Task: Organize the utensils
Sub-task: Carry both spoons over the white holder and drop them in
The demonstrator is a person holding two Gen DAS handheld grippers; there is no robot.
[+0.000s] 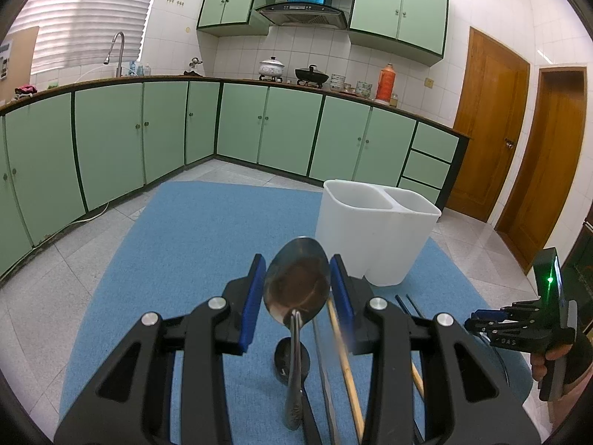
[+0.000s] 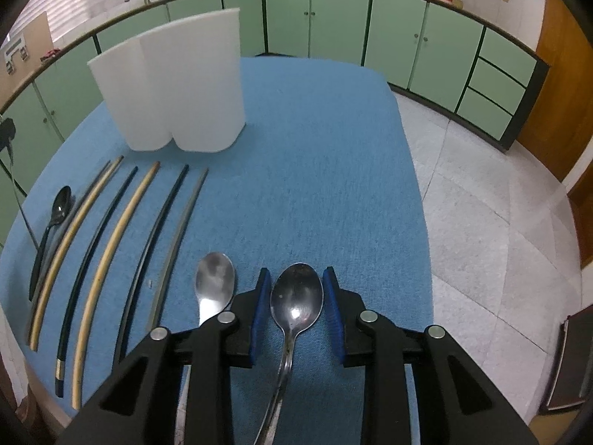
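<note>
Holding steel spoon [image 1: 297, 285] in my left hand-held gripper [image 1: 297, 289], handle running back toward camera, seemingly lifted off worktop [image 1: 192, 230]. White holder [image 1: 378, 230] ahead-right, near. Right hand-held gripper [image 2: 296, 304] open astride second spoon [image 2: 296, 302], not touching it.

Steel spoons [image 2: 296, 302], a black spoon [image 2: 61, 202] and chopsticks [image 2: 111, 256] lie before an upright white two-compartment holder [image 2: 178, 85].
</note>
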